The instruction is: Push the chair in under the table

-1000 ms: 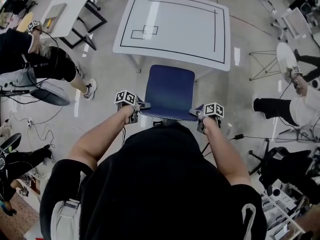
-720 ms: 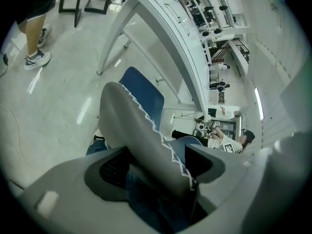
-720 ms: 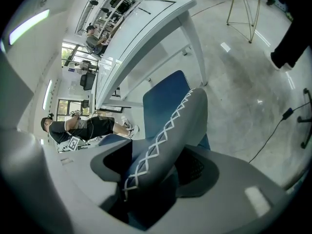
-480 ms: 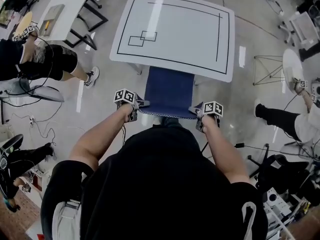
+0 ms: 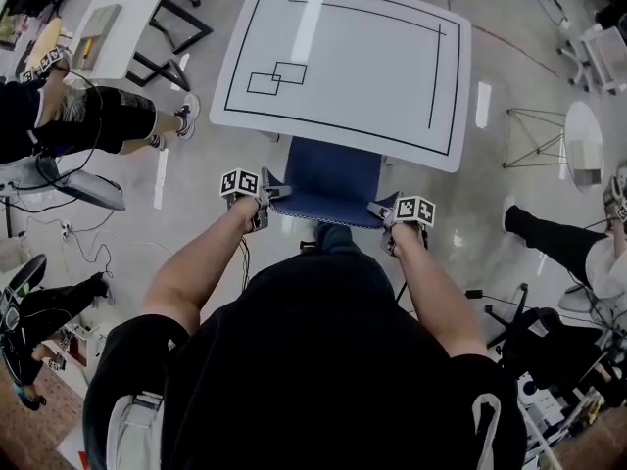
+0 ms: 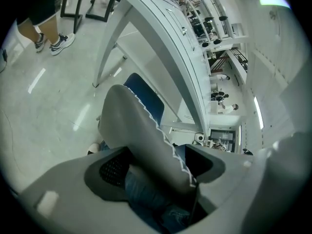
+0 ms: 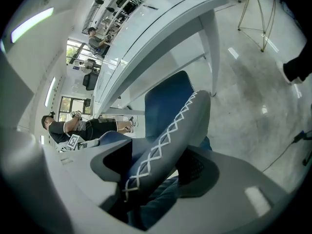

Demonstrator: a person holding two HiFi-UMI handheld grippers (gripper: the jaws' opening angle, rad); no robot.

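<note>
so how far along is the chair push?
Done: left gripper and right gripper clamp the chair's backrest; the seat front is under the table edge. In hand: the push. Left: most of the blue seat shows outside the table; push further.

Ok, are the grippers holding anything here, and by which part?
Both hold the chair by its backrest's top edge: the left gripper at its left corner, the right gripper at its right corner.

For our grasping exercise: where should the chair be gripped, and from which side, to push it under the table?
Top edge of the backrest, near both corners, from behind: it is a thin upright panel, and the seat points under the table.
</note>
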